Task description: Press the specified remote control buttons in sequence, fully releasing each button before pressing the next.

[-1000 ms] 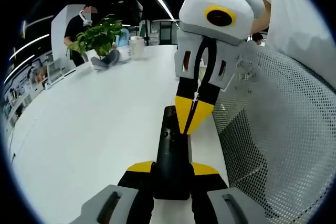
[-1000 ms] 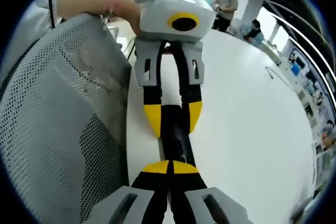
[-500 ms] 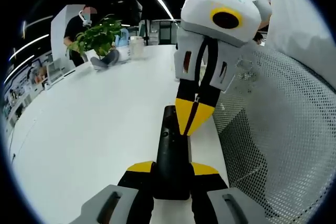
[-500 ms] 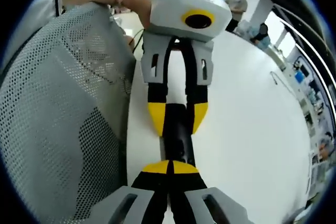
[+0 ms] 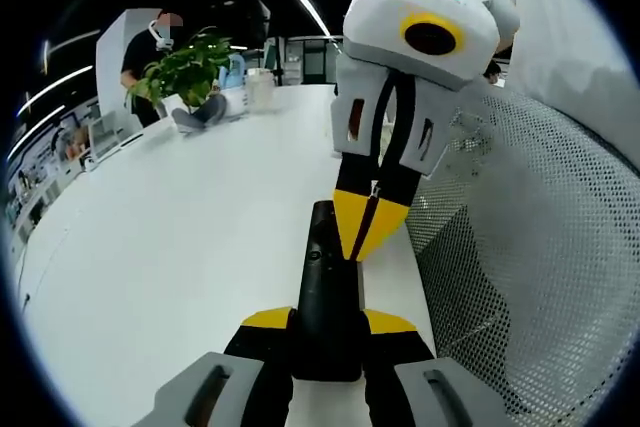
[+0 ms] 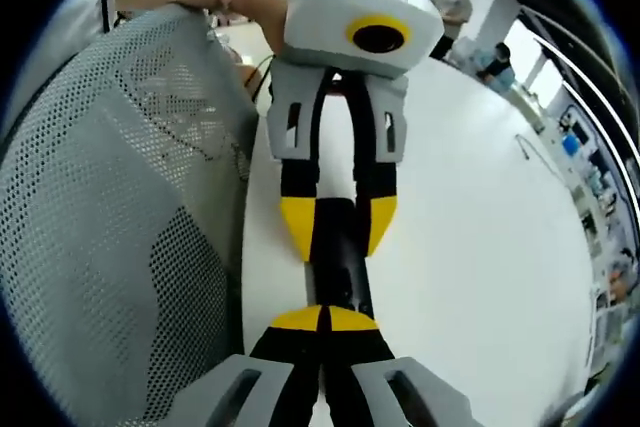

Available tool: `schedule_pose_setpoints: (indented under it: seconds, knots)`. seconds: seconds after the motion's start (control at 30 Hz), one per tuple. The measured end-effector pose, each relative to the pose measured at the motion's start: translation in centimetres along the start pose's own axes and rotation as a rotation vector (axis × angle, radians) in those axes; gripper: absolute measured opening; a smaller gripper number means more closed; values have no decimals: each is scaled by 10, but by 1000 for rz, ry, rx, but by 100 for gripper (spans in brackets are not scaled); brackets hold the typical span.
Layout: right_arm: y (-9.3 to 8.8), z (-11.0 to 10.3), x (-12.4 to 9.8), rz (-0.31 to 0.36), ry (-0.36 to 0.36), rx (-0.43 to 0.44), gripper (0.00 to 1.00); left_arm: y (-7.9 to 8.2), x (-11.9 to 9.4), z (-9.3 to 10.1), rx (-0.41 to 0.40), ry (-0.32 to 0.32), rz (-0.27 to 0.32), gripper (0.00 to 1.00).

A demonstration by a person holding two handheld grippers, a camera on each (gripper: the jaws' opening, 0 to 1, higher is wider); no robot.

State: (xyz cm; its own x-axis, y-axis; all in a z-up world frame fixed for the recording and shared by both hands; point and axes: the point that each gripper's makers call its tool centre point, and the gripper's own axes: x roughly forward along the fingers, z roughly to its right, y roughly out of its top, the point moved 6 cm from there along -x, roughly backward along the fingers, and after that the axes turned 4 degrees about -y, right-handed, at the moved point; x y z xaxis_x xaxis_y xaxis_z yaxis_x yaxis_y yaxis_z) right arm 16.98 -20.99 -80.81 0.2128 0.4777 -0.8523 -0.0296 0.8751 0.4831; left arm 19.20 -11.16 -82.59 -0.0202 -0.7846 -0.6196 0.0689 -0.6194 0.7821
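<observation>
- Little has shifted over the last second: in the left gripper view the right tool's white housing sits a touch higher and more to the right than it did, while its closed yellow tips have stayed on the remote.
- Left gripper view — the left tool (image 5: 328,322) is clenched on the near end of a long, slim black remote control (image 5: 322,277), its yellow-tipped jaws pressed against the two sides.
- Same view: the right tool (image 5: 366,230) comes down from above with its jaws brought together into a single point, and that point touches the upper part of the remote, near the right edge.
- The remote lies along the white surface (image 5: 170,237), close to its right border, beside a grey mesh chair back (image 5: 530,247).
- Far off on the surface stand a leafy green potted plant (image 5: 185,72) and a pale cup-like container (image 5: 261,89); a person in dark clothes (image 5: 150,52) is behind the plant.
- Right gripper view — the right tool (image 6: 323,319) shows its yellow tips pressed together over the black remote (image 6: 338,265).
- Opposite it, the left tool (image 6: 338,230) grips the remote between its yellow jaws, held by a person's hand (image 6: 250,2).
- The mesh chair back (image 6: 120,227) is on the left side, the white surface (image 6: 470,247) on the right.
</observation>
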Motion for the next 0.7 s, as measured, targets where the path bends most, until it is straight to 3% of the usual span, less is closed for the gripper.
schedule_pose_setpoints:
  seconds: [0.17, 0.2, 0.3, 0.5, 0.7]
  knots:
    - [0, 5, -3, 26, 49, 107, 0, 0, 0, 0, -2, 0, 2, 25]
    - [0, 10, -5, 34, 24, 115, 0, 0, 0, 0, -3, 0, 3, 25]
    - [-3, 18, -9, 25, 0, 114, 0, 0, 0, 0, -2, 1, 2, 25]
    - [-4, 22, -5, 37, 32, 165, 0, 0, 0, 0, -1, -2, 6, 25]
    - [-2, 18, -1, 24, 61, 129, 0, 0, 0, 0, -3, -3, 9, 25]
